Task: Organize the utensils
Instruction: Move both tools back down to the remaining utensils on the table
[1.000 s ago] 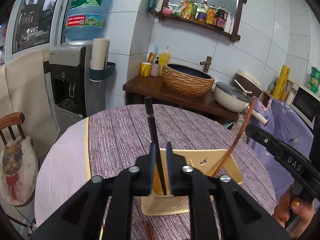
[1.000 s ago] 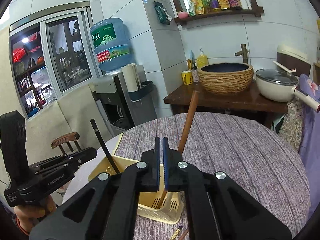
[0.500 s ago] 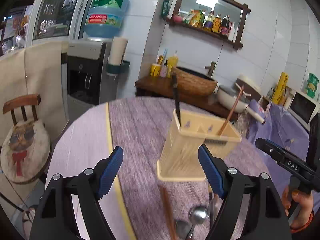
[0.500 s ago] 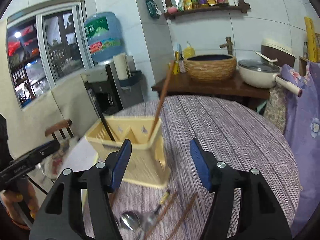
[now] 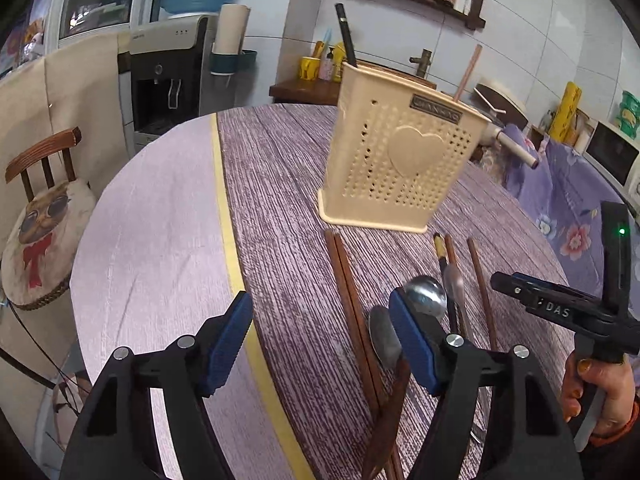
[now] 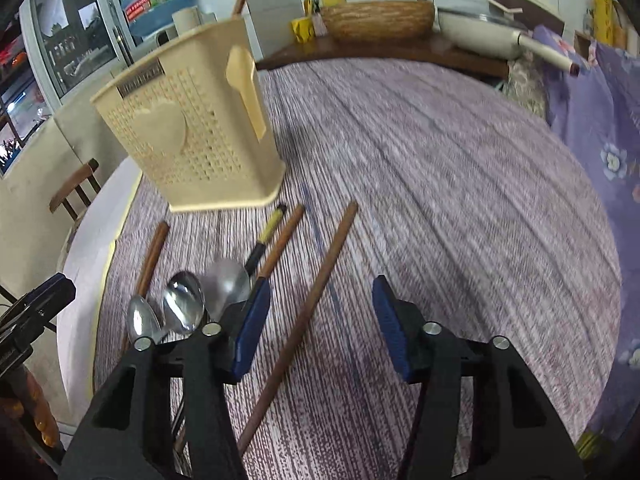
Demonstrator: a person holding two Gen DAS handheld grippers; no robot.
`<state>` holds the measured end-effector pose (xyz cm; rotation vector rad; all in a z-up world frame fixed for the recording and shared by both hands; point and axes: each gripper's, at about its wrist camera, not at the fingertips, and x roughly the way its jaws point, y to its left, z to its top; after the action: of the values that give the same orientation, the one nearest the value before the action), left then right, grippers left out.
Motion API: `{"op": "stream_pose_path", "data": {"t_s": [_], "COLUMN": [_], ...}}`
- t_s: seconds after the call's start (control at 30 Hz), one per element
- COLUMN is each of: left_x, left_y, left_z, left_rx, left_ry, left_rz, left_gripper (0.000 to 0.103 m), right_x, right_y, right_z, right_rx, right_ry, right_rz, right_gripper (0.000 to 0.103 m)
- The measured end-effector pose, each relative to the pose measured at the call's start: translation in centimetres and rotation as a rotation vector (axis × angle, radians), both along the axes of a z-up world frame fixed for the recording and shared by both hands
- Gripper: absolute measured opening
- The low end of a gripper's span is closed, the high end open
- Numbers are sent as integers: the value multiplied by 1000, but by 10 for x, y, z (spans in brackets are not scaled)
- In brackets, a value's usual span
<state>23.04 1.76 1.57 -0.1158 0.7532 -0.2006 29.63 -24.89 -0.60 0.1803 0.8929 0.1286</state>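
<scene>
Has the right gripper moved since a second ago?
Yes. The right gripper has dropped from above the utensil holder towards the loose chopstick on the table, jaws closing, nothing gripped.

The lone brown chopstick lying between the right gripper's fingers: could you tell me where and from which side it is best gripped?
Grip the chopstick at mid-shaft, coming from above with the closing right gripper across its width: it lies flat, thin and apart from the spoons.

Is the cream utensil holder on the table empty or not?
Not empty: a black chopstick and a brown one stand in the holder.
</scene>
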Motion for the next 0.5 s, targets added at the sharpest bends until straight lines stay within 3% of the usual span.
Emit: {"op": "stream_pose_path", "data": {"t_s": [0.43,0.5], "left_x": [-7,-6], "left_y": [-24,-30], "left_z": [-11,-10], "left_rx": [58,64], "left_ry": [21,22], "left_rz": [-66,-86], "left_gripper": [68,68], "right_x": [14,21], "right_y": [13,11], "right_z": [-11,-11], "right_rx": [-88,-90], "right_ry": [34,34], "right_rz": [-12,-20], "right_gripper": [38,31]}}
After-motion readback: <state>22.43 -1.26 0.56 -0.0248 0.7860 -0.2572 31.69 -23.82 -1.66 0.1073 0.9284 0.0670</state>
